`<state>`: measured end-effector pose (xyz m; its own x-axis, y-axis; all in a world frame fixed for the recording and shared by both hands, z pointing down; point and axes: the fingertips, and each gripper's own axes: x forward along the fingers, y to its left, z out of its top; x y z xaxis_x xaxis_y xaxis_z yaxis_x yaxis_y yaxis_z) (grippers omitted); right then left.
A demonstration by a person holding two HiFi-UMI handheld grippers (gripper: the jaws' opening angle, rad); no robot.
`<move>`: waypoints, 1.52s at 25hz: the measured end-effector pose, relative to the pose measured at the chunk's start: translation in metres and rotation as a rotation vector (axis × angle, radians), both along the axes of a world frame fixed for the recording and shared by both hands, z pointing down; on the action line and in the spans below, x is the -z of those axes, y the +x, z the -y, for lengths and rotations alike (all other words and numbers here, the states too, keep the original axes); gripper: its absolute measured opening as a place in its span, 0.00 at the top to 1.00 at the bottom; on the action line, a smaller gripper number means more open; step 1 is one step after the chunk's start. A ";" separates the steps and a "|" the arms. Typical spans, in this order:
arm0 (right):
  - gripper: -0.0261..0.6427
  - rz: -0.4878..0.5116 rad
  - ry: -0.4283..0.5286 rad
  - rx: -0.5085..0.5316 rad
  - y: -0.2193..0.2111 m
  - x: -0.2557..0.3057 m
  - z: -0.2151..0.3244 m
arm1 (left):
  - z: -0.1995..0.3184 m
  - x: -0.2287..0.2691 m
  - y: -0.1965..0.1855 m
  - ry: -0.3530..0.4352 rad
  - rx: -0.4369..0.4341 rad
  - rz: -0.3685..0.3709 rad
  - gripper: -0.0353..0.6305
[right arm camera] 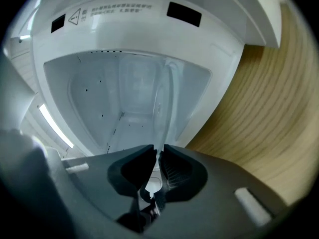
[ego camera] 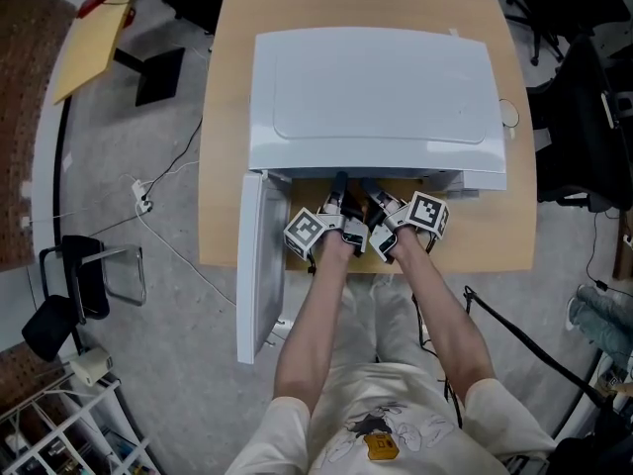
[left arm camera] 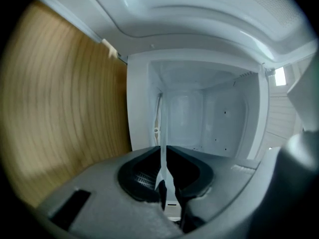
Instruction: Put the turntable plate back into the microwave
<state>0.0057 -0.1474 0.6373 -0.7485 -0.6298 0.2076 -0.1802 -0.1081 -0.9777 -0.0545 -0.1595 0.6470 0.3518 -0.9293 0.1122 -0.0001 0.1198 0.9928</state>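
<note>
The white microwave stands on a wooden table, its door swung open to the left. Both grippers reach side by side into its mouth. The glass turntable plate shows edge-on as a thin clear line running into the white cavity. My left gripper is shut on the plate's near rim. In the right gripper view the plate is a clear upright disc, and my right gripper is shut on its rim. In the head view the left gripper and right gripper hide the plate.
The open door juts past the table's front edge at the left. On the floor lie a white cable with a plug, a black chair at the left and a black cable at the right. A cardboard sheet sits at the upper left.
</note>
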 end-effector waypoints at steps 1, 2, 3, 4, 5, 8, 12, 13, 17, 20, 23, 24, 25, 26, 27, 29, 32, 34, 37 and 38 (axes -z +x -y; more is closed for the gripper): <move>0.86 0.002 -0.005 0.003 -0.001 -0.001 0.002 | 0.001 0.000 0.002 0.000 -0.013 0.006 0.90; 0.87 0.006 -0.010 0.006 -0.001 -0.002 0.005 | 0.001 0.001 0.005 0.001 -0.026 0.005 0.90; 0.88 0.005 -0.016 0.015 -0.001 -0.004 0.008 | 0.000 0.002 0.006 0.001 -0.039 -0.001 0.90; 0.89 -0.002 -0.021 0.030 -0.002 -0.006 0.010 | 0.000 0.002 0.007 0.000 -0.051 -0.010 0.90; 0.89 -0.011 -0.029 0.044 -0.004 -0.008 0.012 | -0.001 0.002 0.008 -0.003 -0.063 -0.019 0.90; 0.89 -0.029 -0.044 0.021 -0.006 -0.009 0.015 | -0.007 0.006 0.006 0.011 -0.078 -0.034 0.92; 0.91 -0.058 -0.044 -0.111 0.003 -0.007 0.025 | -0.012 0.031 0.007 0.077 -0.066 -0.073 0.95; 0.91 -0.069 -0.043 -0.133 0.004 -0.006 0.027 | -0.015 0.032 0.006 0.078 -0.067 -0.064 0.95; 0.91 -0.115 -0.064 -0.205 0.013 -0.009 0.033 | -0.027 0.025 0.008 0.055 -0.087 -0.022 0.95; 0.91 -0.147 -0.091 -0.294 0.029 -0.009 0.037 | -0.040 0.019 0.011 0.034 -0.094 -0.023 0.95; 0.88 -0.178 -0.126 -0.344 0.040 -0.008 0.038 | -0.049 0.021 0.012 0.036 -0.079 -0.061 0.95; 0.88 -0.202 -0.128 -0.342 0.042 -0.008 0.037 | -0.054 0.016 0.010 0.021 -0.076 -0.051 0.95; 0.88 -0.221 -0.122 -0.339 0.044 -0.007 0.035 | -0.057 0.011 0.008 0.005 -0.075 -0.038 0.95; 0.88 -0.230 -0.111 -0.339 0.045 -0.006 0.034 | -0.059 0.007 0.007 -0.003 -0.074 -0.033 0.95; 0.90 -0.227 -0.099 -0.341 0.045 -0.004 0.033 | -0.060 0.007 0.006 -0.006 -0.071 -0.036 0.95; 0.90 -0.215 -0.087 -0.347 0.047 -0.001 0.032 | -0.058 0.011 0.008 0.003 -0.065 -0.060 0.95; 0.91 -0.251 -0.066 -0.296 0.043 0.000 0.024 | -0.057 0.011 0.007 0.005 -0.064 -0.044 0.95; 0.95 -0.322 -0.009 -0.207 0.033 0.002 0.017 | -0.056 0.013 0.006 0.011 -0.074 -0.025 0.95; 0.95 -0.442 0.087 -0.059 0.013 0.001 0.007 | -0.052 0.028 0.010 0.049 -0.086 -0.045 0.95; 0.95 -0.478 0.110 -0.015 0.007 0.000 0.005 | -0.053 0.028 0.010 0.049 -0.090 -0.044 0.95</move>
<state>0.0128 -0.1523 0.6371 -0.5763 -0.6775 0.4571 -0.6108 -0.0146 -0.7916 -0.0448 -0.1062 0.6186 0.4380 -0.8976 0.0501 0.0350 0.0727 0.9967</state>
